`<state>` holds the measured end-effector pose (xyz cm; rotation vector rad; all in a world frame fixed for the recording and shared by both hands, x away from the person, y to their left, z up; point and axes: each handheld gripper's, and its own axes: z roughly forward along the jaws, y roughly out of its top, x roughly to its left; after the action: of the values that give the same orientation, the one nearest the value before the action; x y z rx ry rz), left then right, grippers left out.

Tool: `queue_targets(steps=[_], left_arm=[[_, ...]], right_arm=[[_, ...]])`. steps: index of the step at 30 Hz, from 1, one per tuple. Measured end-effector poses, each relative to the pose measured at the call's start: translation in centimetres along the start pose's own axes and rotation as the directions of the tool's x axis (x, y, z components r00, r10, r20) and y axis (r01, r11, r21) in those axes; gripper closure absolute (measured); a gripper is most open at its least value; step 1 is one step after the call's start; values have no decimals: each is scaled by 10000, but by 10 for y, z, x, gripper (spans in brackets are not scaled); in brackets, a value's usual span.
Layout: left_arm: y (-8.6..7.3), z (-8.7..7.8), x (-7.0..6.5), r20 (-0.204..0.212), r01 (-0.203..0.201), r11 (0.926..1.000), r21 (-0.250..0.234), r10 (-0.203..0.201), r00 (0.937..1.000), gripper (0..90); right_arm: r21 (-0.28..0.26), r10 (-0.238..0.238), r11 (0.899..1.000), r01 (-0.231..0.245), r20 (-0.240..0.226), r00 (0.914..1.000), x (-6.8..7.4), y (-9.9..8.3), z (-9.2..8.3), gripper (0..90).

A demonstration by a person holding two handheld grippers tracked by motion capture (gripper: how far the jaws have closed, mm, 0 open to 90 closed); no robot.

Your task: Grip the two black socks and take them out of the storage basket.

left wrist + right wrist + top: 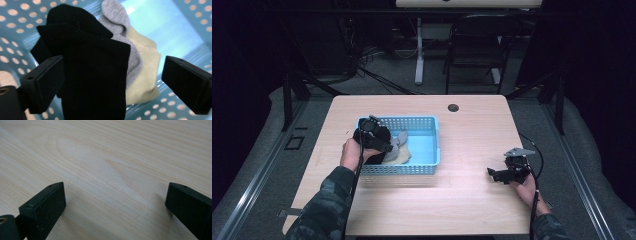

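Black sock (92, 75) between left gripper's (112, 82) spread jaws | right gripper (115, 205) over bare table (112, 157)

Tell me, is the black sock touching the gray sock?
Touching. The left gripper view shows the black sock lying overlapped on the gray sock, no gap between.

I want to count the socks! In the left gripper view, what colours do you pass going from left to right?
Black sock → grey sock → pale yellow sock, all lying in the blue basket, with the open left gripper over them.
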<state>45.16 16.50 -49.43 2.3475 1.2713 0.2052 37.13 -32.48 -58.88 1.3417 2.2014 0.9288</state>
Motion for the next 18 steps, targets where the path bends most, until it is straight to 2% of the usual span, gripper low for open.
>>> queue_targets(steps=[3,5,7,8,11,12,14,16,17,18], left_arm=[[5,10,1,-458,71,9994,338,-55,9989,132],[6,12,2,-515,103,9990,434,-80,9986,147],[9,16,4,-744,183,9986,493,-146,9971,179],[9,17,5,-673,266,9984,505,-232,9975,179],[9,19,8,-573,365,9983,457,-339,9978,327],[9,19,8,-573,365,9983,457,-339,9978,348],[8,17,11,-228,448,9984,345,-441,9988,429],[7,17,11,-176,505,9984,241,-501,9986,508],[7,15,12,-136,495,9985,232,-492,9987,508],[7,15,12,-124,472,9987,192,-470,9988,561]], right_arm=[[9,20,10000,-20,-5,10000,0,0,0,25],[10,21,10000,-21,-5,10000,0,0,0,25],[8,41,10000,-41,31,10000,1,0,0,26],[8,41,10000,-41,31,10000,1,0,0,26],[7,42,10000,-42,28,10000,1,0,0,26],[7,42,10000,-42,28,10000,1,0,0,26],[13,28,10000,-28,12,10000,0,0,0,26],[5,24,10000,-24,1,10000,0,0,0,26],[5,24,10000,-24,1,10000,0,0,0,26],[-3,31,10000,-31,14,10000,0,0,0,26]])
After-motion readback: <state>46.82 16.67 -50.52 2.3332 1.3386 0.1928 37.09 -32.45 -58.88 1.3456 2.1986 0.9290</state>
